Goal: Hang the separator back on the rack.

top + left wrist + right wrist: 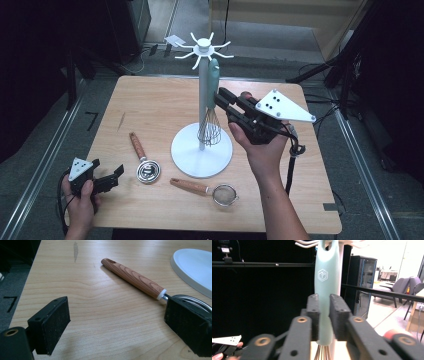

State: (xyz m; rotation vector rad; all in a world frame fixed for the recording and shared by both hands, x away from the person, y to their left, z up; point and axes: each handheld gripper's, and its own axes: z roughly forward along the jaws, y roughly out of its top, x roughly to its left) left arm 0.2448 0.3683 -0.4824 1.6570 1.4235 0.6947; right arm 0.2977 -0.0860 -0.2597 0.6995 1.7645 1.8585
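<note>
A whisk with a pale green handle [213, 75] and wire head [210, 131] hangs beside the pole of a white hook stand [203, 95]. My right gripper [220, 99] is shut on that handle. In the right gripper view both pads [313, 312] press the whisk handle [324, 277], whose top loop reaches up among the stand's hooks. My left gripper [116, 177] rests at the table's front left, open and holding nothing. In the left gripper view its jaws [117, 325] stand wide apart over bare wood.
A wooden-handled coil whisk [142, 160] lies left of the stand's round base [201, 157], with its handle [133, 277] just beyond my left jaws. A small wooden-handled strainer [210, 190] lies in front of the base. The light wooden table [150, 105] has dark floor around it.
</note>
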